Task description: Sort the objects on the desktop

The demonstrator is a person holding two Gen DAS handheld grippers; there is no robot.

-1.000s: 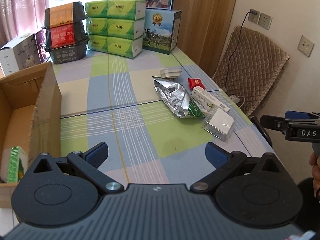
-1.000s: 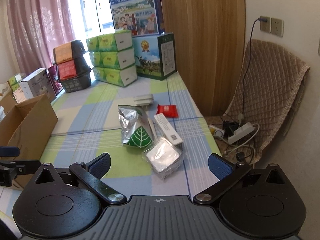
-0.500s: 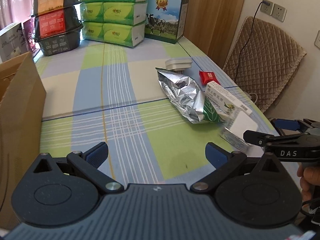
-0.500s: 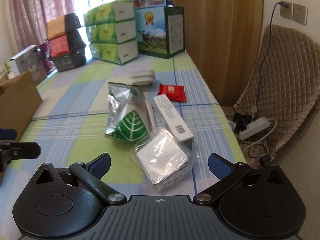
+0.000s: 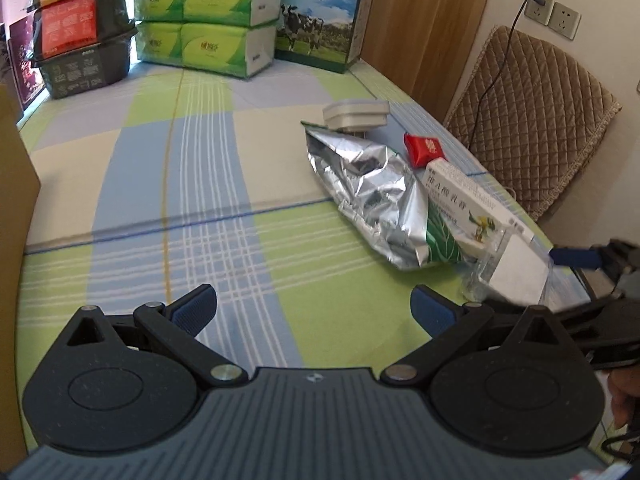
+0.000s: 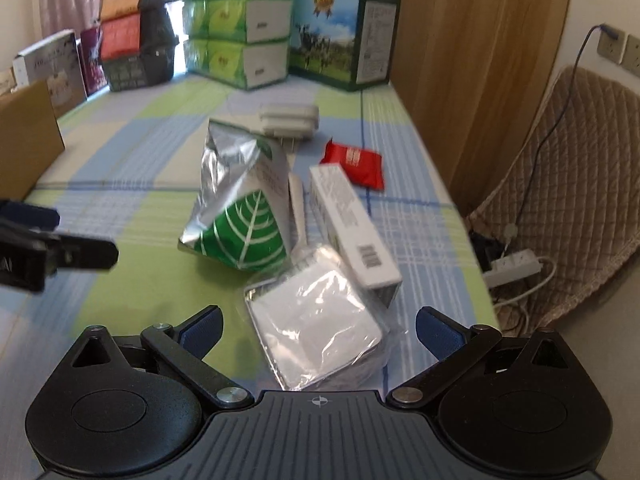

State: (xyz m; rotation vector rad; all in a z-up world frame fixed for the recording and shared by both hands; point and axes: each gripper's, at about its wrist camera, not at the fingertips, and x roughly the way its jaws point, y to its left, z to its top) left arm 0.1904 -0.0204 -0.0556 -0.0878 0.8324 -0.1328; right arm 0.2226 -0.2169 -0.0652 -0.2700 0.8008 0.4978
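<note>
The right gripper (image 6: 318, 330) is spread wide, the flat white square packet in crinkled clear plastic (image 6: 316, 326) lying between its fingers. To grip well, I would lower until both pads flank the packet's solid edges, not loose film. The left gripper (image 5: 314, 312), also spread, hovers empty over bare tablecloth.

The bench (image 5: 208, 184) is being covered by a green, blue and cream plaid cloth; a silver pouch (image 6: 240, 200) is being marked by green leaf veining beside a red packet (image 6: 354, 162).
</note>
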